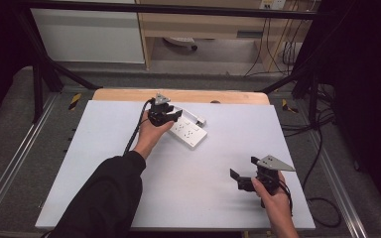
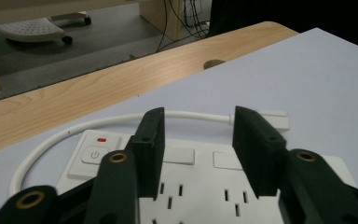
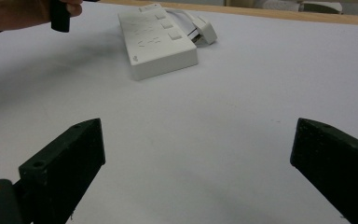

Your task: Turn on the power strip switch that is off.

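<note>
Setting: a white table top [image 1: 178,198] lay over a wooden desk, whose bare far edge [image 1: 124,94] showed beyond it, and a person worked at it with a gripper in each hand.

Power strip: a white power strip [image 1: 189,132] lay flat near the far middle of the table top, angled across it, with its sockets facing up.

Strip details: in the left gripper view a power button [image 2: 94,155] sat at one end of the strip under a small red mark (its meaning cannot be told).

Cable: a white cable [image 2: 65,135] curved from the strip's button end round behind it to a white plug [image 2: 272,119] lying on the table top just beyond the strip.

Left gripper: the left gripper [image 1: 166,115] hovered right over the near end of the strip, held by a hand in a black sleeve [image 1: 106,193].

Left jaws: they stood partly apart above the socket face, gripping nothing, with the strip below the gap; whether the tips touched the strip cannot be told.

Right gripper: the right gripper [image 1: 243,173] was held low over the near right part of the table top, well apart from the strip.

Right jaws: they stood wide apart with bare table top between them, holding nothing.
</note>
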Motion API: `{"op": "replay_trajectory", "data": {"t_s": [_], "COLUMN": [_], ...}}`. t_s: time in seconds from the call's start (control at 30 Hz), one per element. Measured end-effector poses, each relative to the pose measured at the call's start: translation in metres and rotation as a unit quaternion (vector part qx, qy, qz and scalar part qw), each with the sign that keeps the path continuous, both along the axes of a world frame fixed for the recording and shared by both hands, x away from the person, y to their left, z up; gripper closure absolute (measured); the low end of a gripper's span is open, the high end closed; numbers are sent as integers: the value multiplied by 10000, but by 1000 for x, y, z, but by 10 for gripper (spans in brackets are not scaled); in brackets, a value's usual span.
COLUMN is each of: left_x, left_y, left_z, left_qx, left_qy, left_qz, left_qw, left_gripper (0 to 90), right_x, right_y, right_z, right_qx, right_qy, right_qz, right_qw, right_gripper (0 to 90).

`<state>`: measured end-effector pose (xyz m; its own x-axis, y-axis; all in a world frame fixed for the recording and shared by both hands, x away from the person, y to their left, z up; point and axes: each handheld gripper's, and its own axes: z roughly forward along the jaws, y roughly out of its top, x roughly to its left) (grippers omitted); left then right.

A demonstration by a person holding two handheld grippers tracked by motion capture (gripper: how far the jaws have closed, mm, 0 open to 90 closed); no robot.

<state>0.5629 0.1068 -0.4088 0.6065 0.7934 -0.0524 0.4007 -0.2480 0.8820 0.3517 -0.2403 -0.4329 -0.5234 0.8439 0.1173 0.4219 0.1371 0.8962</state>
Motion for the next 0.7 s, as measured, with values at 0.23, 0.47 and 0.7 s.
{"op": "replay_trajectory", "data": {"t_s": [0.23, 0.47, 0.7], "left_x": [-8, -16, -23], "left_y": [-3, -5, -3], "left_z": [11, 20, 29], "left_qx": [-130, -88, -68], "left_qy": [46, -5, -26], "left_qz": [26, -86, -143], "left_qw": [9999, 9999, 9999], "left_gripper": [276, 138, 107], "right_x": [0, 2, 2], "right_y": [2, 1, 2], "right_z": [0, -1, -1], "right_qx": [-14, 2, -17], "right_qy": [-6, 16, 11], "right_qz": [22, 19, 78], "right_qw": [10000, 10000, 10000], "right_gripper": [33, 31, 26]}}
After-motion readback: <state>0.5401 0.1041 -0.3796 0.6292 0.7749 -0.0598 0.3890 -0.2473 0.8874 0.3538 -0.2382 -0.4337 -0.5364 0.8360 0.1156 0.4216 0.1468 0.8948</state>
